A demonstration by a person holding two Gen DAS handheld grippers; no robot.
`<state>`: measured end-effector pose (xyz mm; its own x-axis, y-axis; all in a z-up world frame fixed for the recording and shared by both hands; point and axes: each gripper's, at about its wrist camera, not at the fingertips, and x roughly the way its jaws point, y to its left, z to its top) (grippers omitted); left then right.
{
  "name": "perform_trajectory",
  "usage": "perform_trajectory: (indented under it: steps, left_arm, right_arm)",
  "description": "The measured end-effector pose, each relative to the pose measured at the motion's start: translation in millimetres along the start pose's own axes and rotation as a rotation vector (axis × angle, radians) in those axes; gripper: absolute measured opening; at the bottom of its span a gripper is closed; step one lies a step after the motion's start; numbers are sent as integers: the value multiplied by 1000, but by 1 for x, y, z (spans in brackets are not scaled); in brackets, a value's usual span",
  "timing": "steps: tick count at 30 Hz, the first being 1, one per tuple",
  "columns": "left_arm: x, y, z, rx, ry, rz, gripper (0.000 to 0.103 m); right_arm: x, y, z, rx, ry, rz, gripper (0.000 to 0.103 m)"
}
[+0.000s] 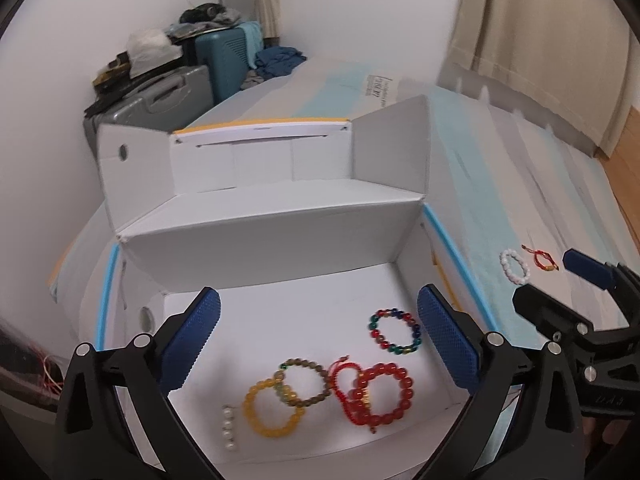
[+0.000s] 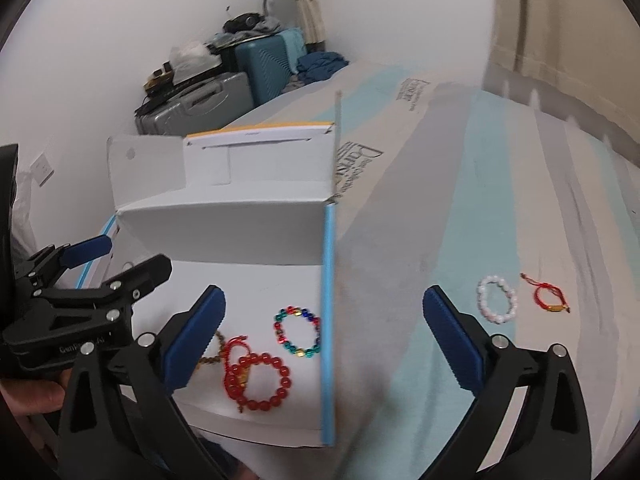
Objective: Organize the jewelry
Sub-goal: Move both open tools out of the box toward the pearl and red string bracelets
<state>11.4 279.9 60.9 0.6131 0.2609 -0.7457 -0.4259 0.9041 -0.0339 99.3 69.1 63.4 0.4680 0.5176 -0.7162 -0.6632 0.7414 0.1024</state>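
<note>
While both grippers hang wide open and hold nothing, most of the jewelry already lies flat on the floor of the white box point(image 1: 280, 216).

Going left to right in the box: a short pearl strand point(image 1: 229, 428) near the front wall, its long way running front to back; a yellow bead bracelet point(image 1: 273, 406); a brown-green bracelet point(image 1: 306, 383) lapping over it; a red cord bracelet point(image 1: 347, 388) tangled with the big red bead bracelet point(image 1: 382, 394); and a many-colored bracelet point(image 1: 395, 332) nearer the right wall. The left gripper point(image 1: 318, 340) hovers over these.

Outside the box, on the striped bed point(image 2: 500, 200), a white bead bracelet point(image 2: 497, 298) lies just beside a thin red string bracelet point(image 2: 549, 300), whose loose end points away toward the far edge. The right gripper point(image 2: 324, 344) sits above the box's blue right edge.

What could go wrong: I think the thin string is hard to pinch off soft cloth, so the gripper might grab bedding. The tangled red pair could lift together.
</note>
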Motion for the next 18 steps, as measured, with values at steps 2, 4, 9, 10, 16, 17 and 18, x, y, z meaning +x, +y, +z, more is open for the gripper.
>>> perform_trajectory:
  steps: [2, 4, 9, 10, 16, 17, 18]
  left_arm:
    - [2, -9, 2, 12, 3, -9, 97]
    - [4, -19, 4, 22, 6, -18, 97]
    - [8, -47, 9, 56, 3, -49, 97]
    - [9, -55, 10, 64, 3, -59, 97]
    - [18, -95, 15, 118, 14, -96, 97]
    - [18, -101, 16, 125, 11, -105, 97]
    - [19, -106, 17, 130, 10, -111, 97]
  right_arm:
    - [-2, -12, 0, 13, -2, -11, 95]
    - [-4, -24, 0, 25, -4, -25, 95]
    - [-10, -58, 1, 59, -13, -70, 95]
    - [-11, -64, 0, 61, -13, -78, 95]
    - [-19, -105, 1, 96, -14, -133, 95]
    - [-20, -112, 2, 102, -13, -137, 95]
    - [-20, -116, 2, 104, -11, -142, 95]
